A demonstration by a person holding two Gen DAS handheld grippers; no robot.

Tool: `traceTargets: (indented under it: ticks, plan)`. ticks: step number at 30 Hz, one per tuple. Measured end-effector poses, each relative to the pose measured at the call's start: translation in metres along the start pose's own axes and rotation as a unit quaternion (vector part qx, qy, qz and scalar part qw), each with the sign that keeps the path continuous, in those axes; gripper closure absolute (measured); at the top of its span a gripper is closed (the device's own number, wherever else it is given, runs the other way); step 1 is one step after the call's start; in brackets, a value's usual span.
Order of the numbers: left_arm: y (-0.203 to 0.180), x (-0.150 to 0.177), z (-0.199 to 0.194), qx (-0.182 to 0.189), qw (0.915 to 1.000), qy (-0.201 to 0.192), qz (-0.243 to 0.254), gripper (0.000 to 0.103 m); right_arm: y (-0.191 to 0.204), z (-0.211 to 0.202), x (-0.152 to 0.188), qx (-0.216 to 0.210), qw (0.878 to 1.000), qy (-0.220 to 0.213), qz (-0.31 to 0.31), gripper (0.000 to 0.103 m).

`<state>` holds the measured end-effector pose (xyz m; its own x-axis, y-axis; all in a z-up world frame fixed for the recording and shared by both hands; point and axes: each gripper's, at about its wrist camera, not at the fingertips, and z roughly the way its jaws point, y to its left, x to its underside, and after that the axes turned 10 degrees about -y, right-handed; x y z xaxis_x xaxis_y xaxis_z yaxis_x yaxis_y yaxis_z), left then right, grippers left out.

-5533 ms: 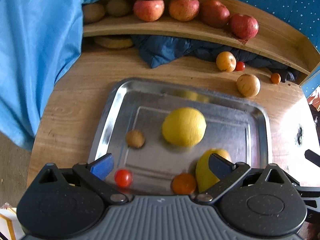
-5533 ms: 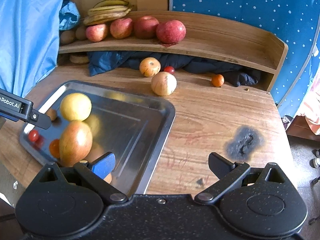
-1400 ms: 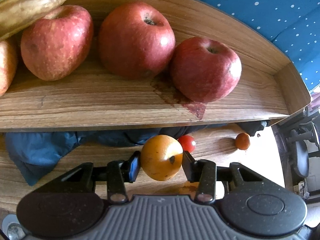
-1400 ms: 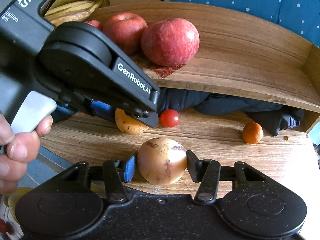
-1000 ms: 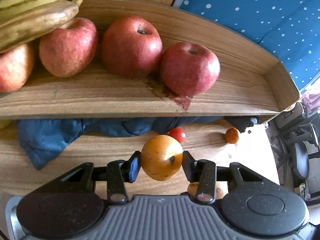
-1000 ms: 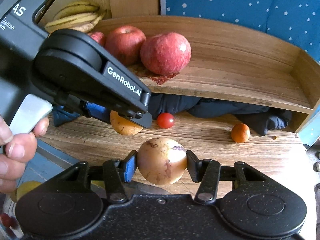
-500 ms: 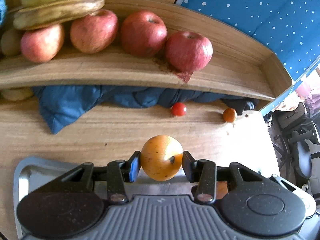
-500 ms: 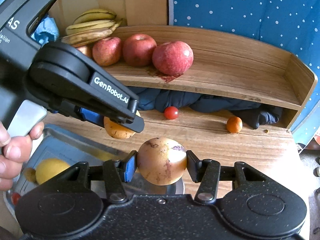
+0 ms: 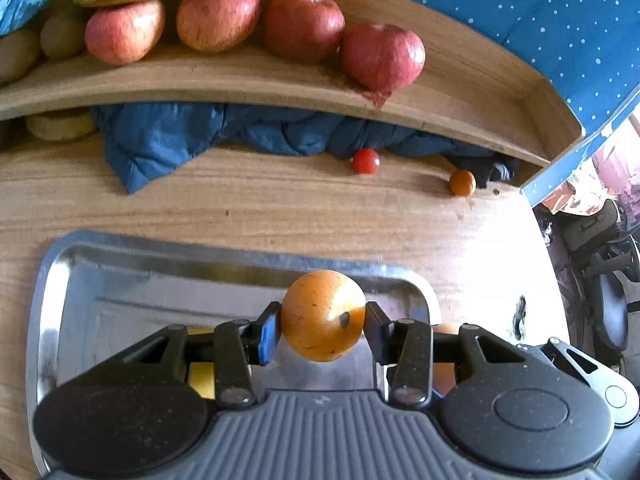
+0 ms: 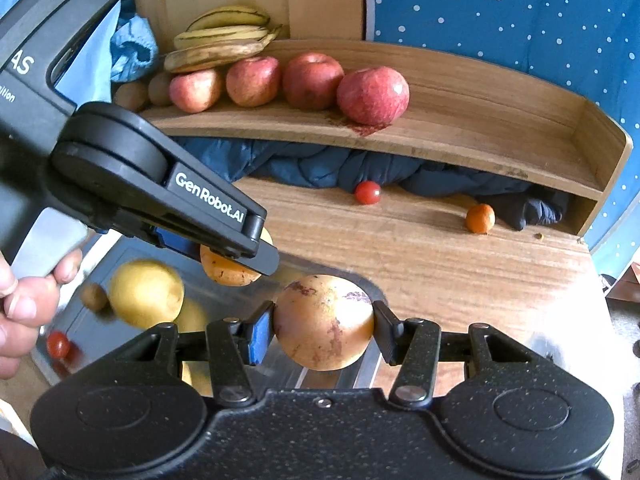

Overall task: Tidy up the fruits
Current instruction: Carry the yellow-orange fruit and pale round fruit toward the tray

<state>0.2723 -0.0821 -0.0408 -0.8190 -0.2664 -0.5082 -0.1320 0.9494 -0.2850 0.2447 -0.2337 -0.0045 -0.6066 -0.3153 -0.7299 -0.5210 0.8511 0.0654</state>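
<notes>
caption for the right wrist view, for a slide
Right claw grips a blotchy tan round fruit above the steel tray.

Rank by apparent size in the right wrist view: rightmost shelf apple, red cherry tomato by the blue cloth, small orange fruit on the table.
1. rightmost shelf apple
2. small orange fruit
3. red cherry tomato
All sit far back, so nearness hardly skews this.

The left tool [image 9: 323, 328] has a ribbed grey body, two round black speckled housings and black linkage arms fixed with silver screws; one finger pad is blue, the other black. The right tool [image 10: 323, 330] is built alike but with a black speckled body. Seen from the side, the left tool bears white lettering "GenRobot.AI" and a pale grey trigger under a hand [image 10: 24, 304].
</notes>
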Motion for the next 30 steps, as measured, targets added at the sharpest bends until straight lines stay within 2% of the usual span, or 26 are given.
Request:
traceTargets:
  ticks: [15,30]
  plan:
    - [-0.005,0.033,-0.002,-0.013,0.9997,0.020,0.006,0.055,0.010,-0.019,0.032,-0.022,0.999,0.026,0.000,0.050]
    - [-0.009,0.040,0.002,-0.026,0.9992,0.024,0.018,0.055,0.019,-0.021,0.043,-0.030,0.999,0.039,0.001,0.050]
